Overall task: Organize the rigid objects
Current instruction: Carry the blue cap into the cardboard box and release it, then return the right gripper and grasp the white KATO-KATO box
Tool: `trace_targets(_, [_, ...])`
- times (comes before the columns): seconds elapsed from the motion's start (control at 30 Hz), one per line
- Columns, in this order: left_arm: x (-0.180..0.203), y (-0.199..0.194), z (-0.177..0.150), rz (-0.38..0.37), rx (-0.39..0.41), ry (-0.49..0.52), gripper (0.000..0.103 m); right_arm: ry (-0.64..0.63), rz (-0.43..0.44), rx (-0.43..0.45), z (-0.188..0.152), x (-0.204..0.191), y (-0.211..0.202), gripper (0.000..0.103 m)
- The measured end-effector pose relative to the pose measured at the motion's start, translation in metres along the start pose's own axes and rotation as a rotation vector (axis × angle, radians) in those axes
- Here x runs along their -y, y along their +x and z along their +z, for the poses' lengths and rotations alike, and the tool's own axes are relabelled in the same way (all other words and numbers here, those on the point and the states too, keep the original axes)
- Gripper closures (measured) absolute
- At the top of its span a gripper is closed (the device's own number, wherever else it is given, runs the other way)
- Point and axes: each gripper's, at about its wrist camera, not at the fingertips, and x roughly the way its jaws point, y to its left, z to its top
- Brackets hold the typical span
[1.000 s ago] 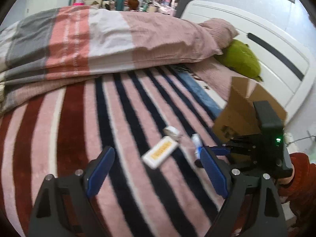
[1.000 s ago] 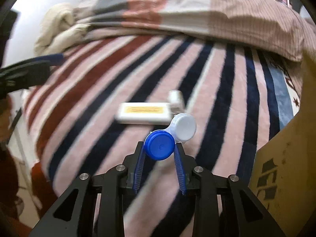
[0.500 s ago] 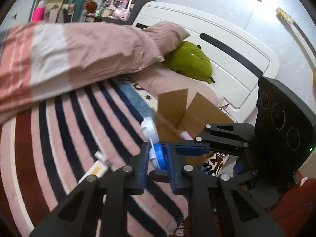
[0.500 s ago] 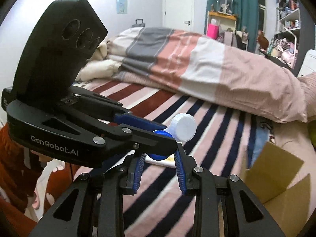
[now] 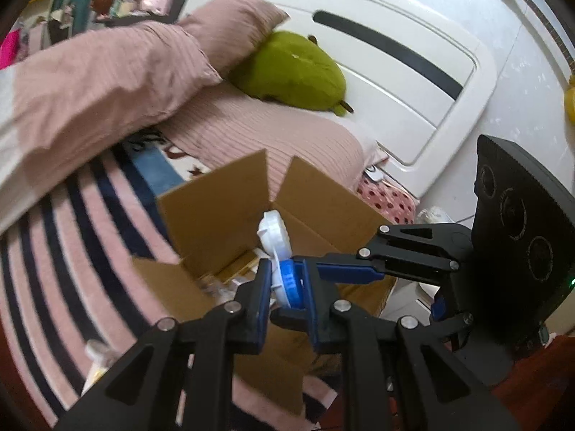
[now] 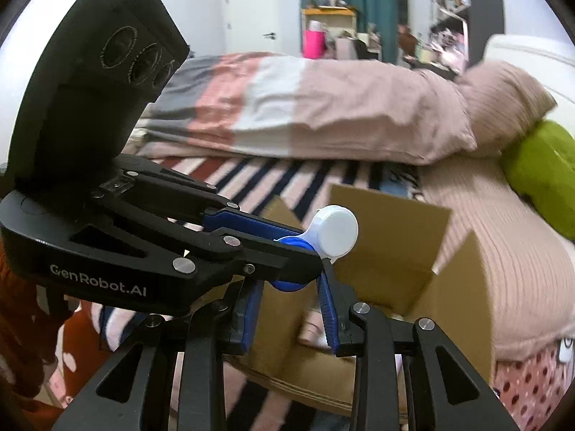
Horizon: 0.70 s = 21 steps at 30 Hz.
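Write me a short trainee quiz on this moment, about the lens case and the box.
1. True or false: the lens case lies inside the cardboard box.
2. The flaps of the box are: A taped shut, B standing open, C cut off.
3. What colour is the cap pinched between the fingers of the left gripper?
Key: 1 false, it is held up in front of the box; 2 B; 3 blue.
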Motion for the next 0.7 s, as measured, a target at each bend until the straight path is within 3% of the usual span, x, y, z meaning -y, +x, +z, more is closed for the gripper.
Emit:
trace_targets(0.17, [0.007, 0.021, 0.009, 0.011, -0.035, 0.031, 0.088, 0.046, -0.030, -0.037, -0.003, 0.018, 0.005, 0.077])
trace_targets(0.23, [0.009, 0.022, 0.011, 0.036, -0.028, 0.033, 0.085, 0.066, -0.047, -0.039, -0.004, 0.021, 0.005, 0.071])
trace_targets(0.3, [0.008, 0.019, 0.010, 0.045, -0.017, 0.029, 0.051, 0.065, -0.063, -0.030, -0.005, 0.020, 0.003, 0.058])
trace_targets(0.37, [0.007, 0.009, 0.008, 0.070, 0.008, 0.035, 0.037, 0.060, -0.058, -0.025, -0.005, 0.016, 0.002, 0.051])
trace_targets(0.43, [0.005, -0.006, 0.004, 0.106, 0.034, 0.036, 0.035, 0.054, -0.047, -0.021, -0.005, 0.009, 0.000, 0.050])
trace_targets(0.53, [-0.004, -0.036, -0.007, 0.148, 0.088, 0.021, 0.024, 0.038, -0.014, 0.021, -0.001, -0.007, -0.008, 0.050])
trace_targets(0.7, [-0.036, -0.093, -0.040, 0.314, 0.147, -0.022, 0.023, -0.027, 0.085, 0.068, 0.016, -0.059, -0.012, 0.050])
